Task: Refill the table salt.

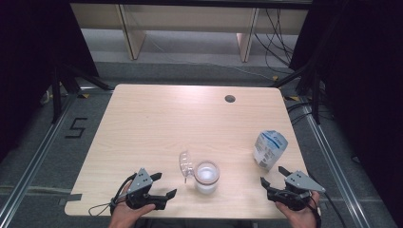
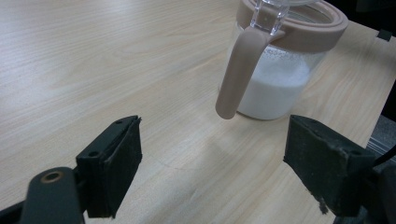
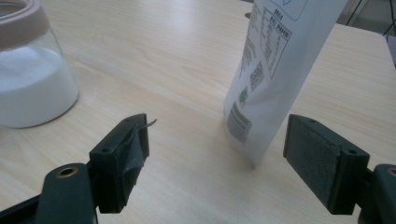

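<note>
A glass jar (image 1: pixel 207 176) with a tan rim holds white powder near the table's front middle; its clear hinged lid (image 1: pixel 186 165) stands open at its left. In the left gripper view the jar (image 2: pixel 280 74) stands ahead of the jaws, a tan clasp (image 2: pixel 236 74) hanging down its side. A white pouch (image 1: pixel 269 149) with blue print stands upright at the right. My left gripper (image 1: pixel 164 184) is open, left of the jar, with nothing between its fingers. My right gripper (image 1: pixel 274 175) is open just in front of the pouch (image 3: pixel 275 70), holding nothing.
The light wooden table (image 1: pixel 157 123) has a round cable hole (image 1: pixel 230 99) at the back right. Dark floor and metal rails surround it, with wooden desk legs beyond. Both hands rest at the table's front edge.
</note>
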